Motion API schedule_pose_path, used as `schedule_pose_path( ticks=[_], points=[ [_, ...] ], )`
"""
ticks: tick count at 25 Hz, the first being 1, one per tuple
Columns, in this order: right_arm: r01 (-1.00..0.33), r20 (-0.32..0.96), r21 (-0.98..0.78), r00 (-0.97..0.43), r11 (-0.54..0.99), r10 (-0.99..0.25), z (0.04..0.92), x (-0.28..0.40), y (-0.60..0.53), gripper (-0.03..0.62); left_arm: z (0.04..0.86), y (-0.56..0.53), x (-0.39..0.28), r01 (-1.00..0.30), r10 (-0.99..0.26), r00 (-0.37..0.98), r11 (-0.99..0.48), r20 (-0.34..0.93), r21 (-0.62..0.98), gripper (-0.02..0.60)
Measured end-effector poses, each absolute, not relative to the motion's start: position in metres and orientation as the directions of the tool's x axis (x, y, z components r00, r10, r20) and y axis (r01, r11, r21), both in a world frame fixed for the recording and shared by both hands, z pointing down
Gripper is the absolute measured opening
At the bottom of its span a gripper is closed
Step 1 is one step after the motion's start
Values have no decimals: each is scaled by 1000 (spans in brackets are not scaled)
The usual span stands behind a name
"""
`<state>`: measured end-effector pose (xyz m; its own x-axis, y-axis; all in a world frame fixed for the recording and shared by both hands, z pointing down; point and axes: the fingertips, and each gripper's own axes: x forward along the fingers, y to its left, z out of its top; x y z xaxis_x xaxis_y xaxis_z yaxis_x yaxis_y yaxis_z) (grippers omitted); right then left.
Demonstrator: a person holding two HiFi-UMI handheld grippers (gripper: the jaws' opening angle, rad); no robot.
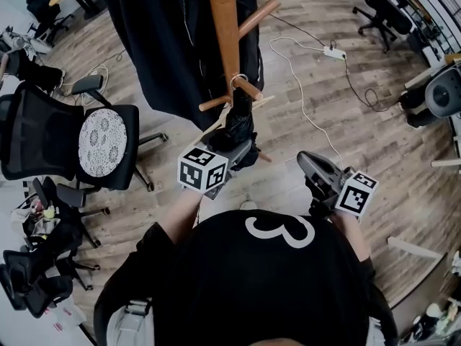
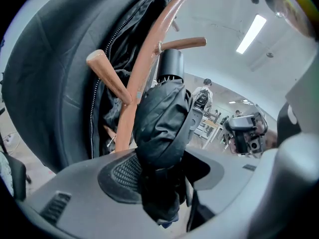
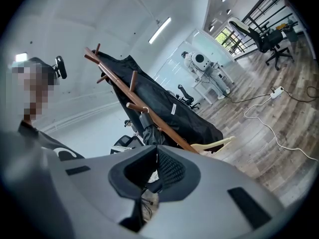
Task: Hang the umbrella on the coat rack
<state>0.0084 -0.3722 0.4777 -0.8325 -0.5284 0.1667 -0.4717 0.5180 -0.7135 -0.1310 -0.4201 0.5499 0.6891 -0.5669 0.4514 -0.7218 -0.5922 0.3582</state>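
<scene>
A black folded umbrella (image 1: 239, 125) hangs against the wooden coat rack (image 1: 225, 27), just below a short peg (image 1: 248, 87). A light loop at its top appears to sit round that peg. My left gripper (image 1: 234, 152) is shut on the umbrella's lower part. In the left gripper view the bundled fabric (image 2: 159, 123) fills the gap between the jaws of my left gripper (image 2: 167, 158), with the pole (image 2: 144, 68) behind it. My right gripper (image 1: 306, 161) is off to the right, shut and holding nothing. The right gripper view looks over my right gripper (image 3: 154, 156) at the rack (image 3: 149, 116).
A long black coat (image 1: 158, 42) hangs on the rack's left side. A black office chair (image 1: 94, 139) stands to the left, with more chairs at the lower left. A white cable and power strip (image 1: 333, 52) lie on the wood floor to the right.
</scene>
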Motion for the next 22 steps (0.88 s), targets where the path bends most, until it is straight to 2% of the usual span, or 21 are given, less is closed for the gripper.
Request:
schedule_pose_path(
  ticks=[12,22],
  points=[
    [-502,191,-711,-812,492,-552,482,16,-364,28,562,-448,-140,-762,-635,634,-611,442,215,249],
    [-492,186,-709,-821,505,-539,479,7,-354,28,567,-454,-144,-775,-660,619,-601,425,196,249]
  ],
)
